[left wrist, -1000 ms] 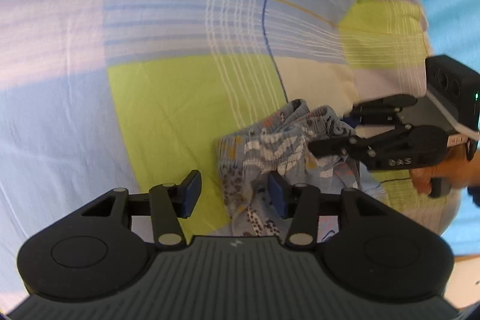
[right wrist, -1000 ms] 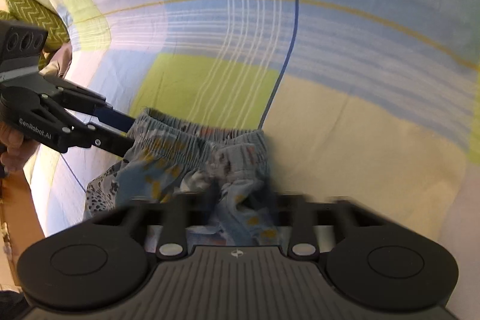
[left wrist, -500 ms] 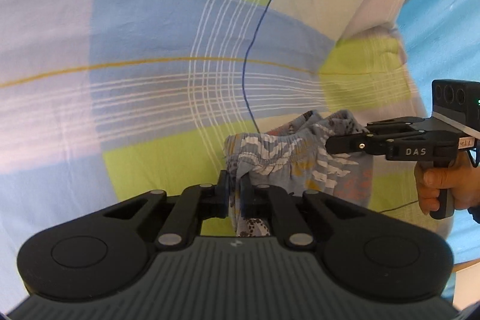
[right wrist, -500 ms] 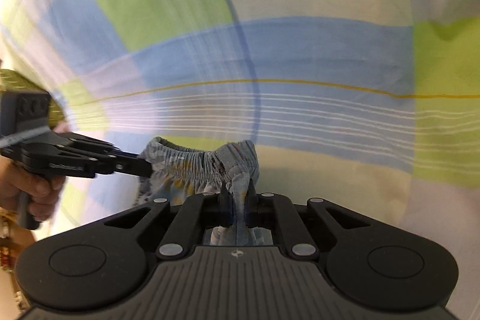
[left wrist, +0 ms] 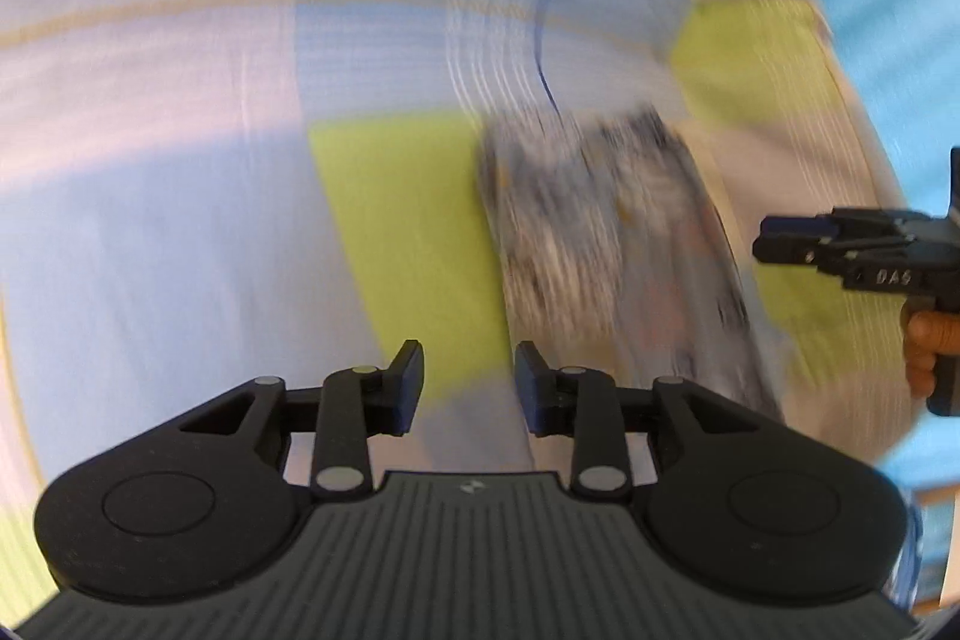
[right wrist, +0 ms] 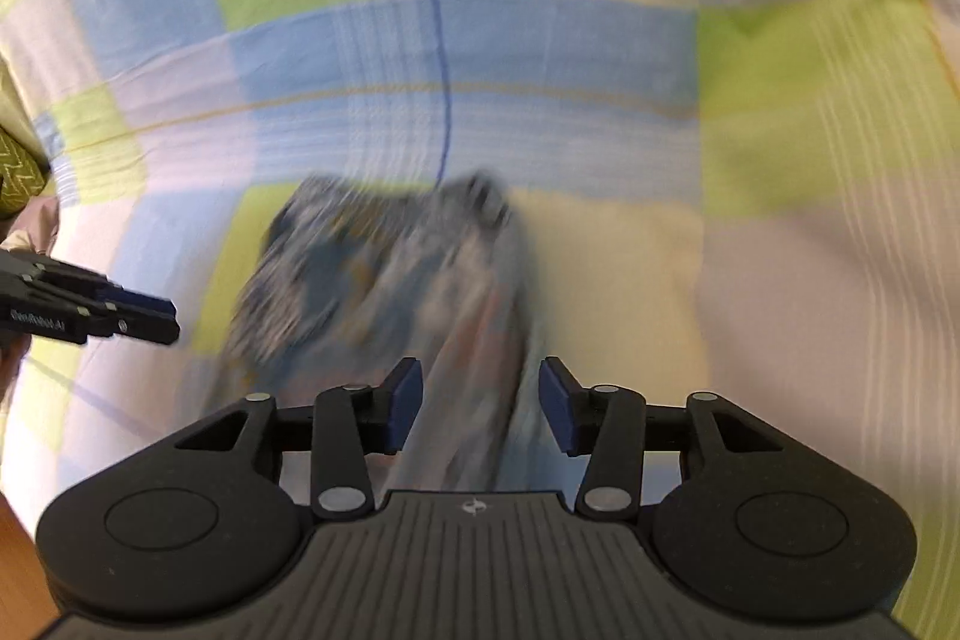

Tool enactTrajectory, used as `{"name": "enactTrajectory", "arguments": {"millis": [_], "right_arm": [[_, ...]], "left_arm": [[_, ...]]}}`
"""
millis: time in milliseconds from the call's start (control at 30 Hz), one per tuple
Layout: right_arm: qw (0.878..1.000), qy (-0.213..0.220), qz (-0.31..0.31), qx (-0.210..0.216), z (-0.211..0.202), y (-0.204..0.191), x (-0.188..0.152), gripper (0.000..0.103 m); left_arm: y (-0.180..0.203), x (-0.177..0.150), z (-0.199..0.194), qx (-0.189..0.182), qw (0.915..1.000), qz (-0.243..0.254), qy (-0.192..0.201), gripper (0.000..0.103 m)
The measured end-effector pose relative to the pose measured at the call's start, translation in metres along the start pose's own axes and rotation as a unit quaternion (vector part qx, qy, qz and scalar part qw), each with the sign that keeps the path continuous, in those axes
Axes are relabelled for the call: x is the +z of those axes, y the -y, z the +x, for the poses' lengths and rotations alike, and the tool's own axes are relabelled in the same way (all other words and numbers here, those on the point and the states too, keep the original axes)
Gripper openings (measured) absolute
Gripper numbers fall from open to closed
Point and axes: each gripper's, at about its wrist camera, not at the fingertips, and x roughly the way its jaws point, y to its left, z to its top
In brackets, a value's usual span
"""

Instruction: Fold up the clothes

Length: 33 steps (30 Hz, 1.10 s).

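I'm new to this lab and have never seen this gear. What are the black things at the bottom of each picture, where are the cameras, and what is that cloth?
There is no robot here. A person holds a handheld claw in each hand, and each claw carries a wide-angle camera looking forward along its two fingers. One picture comes from the left claw, the other from the right claw; each also shows the other claw at its edge, and the left view shows a hand on the right claw's grip. Both claws are open and hold nothing. Ahead of them a patterned blue-grey garment lies on a checked sheet in blue, green and pale yellow. The pictures are blurred by motion, so I cannot tell how neatly the garment is folded.
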Motion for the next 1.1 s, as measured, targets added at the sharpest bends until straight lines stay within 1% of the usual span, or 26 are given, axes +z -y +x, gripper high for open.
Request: {"name": "enactTrajectory", "arguments": {"millis": [67, 167, 233, 300, 367, 433, 533, 600, 667, 733, 767, 800, 833, 867, 900, 933, 967, 1000, 1033, 1067, 1100], "right_arm": [[1.0, -0.002, 0.019, -0.006, -0.019, -0.021, -0.027, 0.047], [0.999, 0.001, 0.05, -0.018, -0.047, -0.067, -0.07, 0.047], [0.998, -0.003, 0.058, -0.023, -0.059, -0.105, -0.099, 0.047], [0.998, -0.02, 0.052, -0.021, -0.062, -0.147, -0.124, 0.046], [0.999, -0.043, 0.02, -0.021, -0.057, -0.187, -0.142, 0.045], [0.997, -0.06, -0.028, -0.024, -0.047, -0.221, -0.157, 0.043], [0.993, -0.062, -0.097, -0.034, -0.032, -0.25, -0.176, 0.042], [0.985, -0.059, -0.151, -0.057, -0.021, -0.26, -0.187, 0.042], [0.972, -0.058, -0.214, -0.081, -0.01, -0.266, -0.201, 0.042], [0.961, -0.045, -0.261, -0.084, -0.002, -0.266, -0.219, 0.041], [0.956, -0.037, -0.279, -0.083, 0.001, -0.265, -0.227, 0.039], [0.956, -0.024, -0.283, -0.077, 0.001, -0.262, -0.232, 0.019], [0.96, -0.006, -0.271, -0.068, -0.003, -0.256, -0.235, 0.0], [0.968, 0.011, -0.242, -0.056, -0.011, -0.248, -0.235, 0.0], [0.976, 0.027, -0.214, -0.044, -0.019, -0.239, -0.235, 0.0], [0.984, 0.043, -0.172, -0.029, -0.029, -0.229, -0.233, 0.0], [0.993, 0.06, -0.104, -0.007, -0.041, -0.212, -0.228, 0.0], [0.996, 0.076, -0.034, 0.015, -0.053, -0.195, -0.223, 0.0], [0.995, 0.091, 0.032, 0.037, -0.064, -0.176, -0.22, 0.0], [0.99, 0.103, 0.077, 0.049, -0.072, -0.161, -0.218, 0.0], [0.987, 0.114, 0.102, 0.054, -0.078, -0.149, -0.218, 0.0]], "left_arm": [[0.005, -0.026, -0.006, -0.014, 0.9996, 0.019, -0.017, 0.028], [0.011, -0.059, -0.012, -0.034, 0.9967, 0.062, -0.04, 0.028], [0.013, -0.078, -0.017, -0.045, 0.9942, 0.083, -0.051, 0.029], [0.014, -0.094, -0.025, -0.046, 0.991, 0.112, -0.057, 0.031], [0.015, -0.107, -0.031, -0.043, 0.986, 0.152, -0.055, 0.032], [0.016, -0.12, -0.037, -0.038, 0.9794, 0.191, -0.052, 0.033], [0.014, -0.136, -0.038, -0.039, 0.9723, 0.229, -0.031, 0.037], [0.015, -0.146, -0.036, -0.045, 0.9656, 0.256, -0.013, 0.037], [0.017, -0.157, -0.033, -0.061, 0.9537, 0.294, 0.01, 0.038], [0.02, -0.168, -0.029, -0.067, 0.9445, 0.32, 0.035, 0.04], [0.022, -0.174, -0.027, -0.066, 0.9419, 0.326, 0.045, 0.04], [0.024, -0.179, -0.026, -0.062, 0.9403, 0.33, 0.053, 0.04], [0.026, -0.186, -0.024, -0.055, 0.939, 0.334, 0.061, 0.04], [0.028, -0.192, -0.025, -0.047, 0.9386, 0.335, 0.07, 0.041], [0.029, -0.198, -0.025, -0.041, 0.9395, 0.331, 0.077, 0.044], [0.031, -0.204, -0.026, -0.034, 0.9417, 0.325, 0.081, 0.045], [0.034, -0.209, -0.027, -0.025, 0.9449, 0.315, 0.084, 0.047], [0.036, -0.214, -0.028, -0.019, 0.9485, 0.304, 0.087, 0.051], [0.038, -0.219, -0.03, -0.017, 0.9522, 0.291, 0.09, 0.052], [0.041, -0.223, -0.031, -0.015, 0.9549, 0.281, 0.094, 0.053], [0.044, -0.226, -0.031, -0.013, 0.9566, 0.274, 0.098, 0.054]]}}
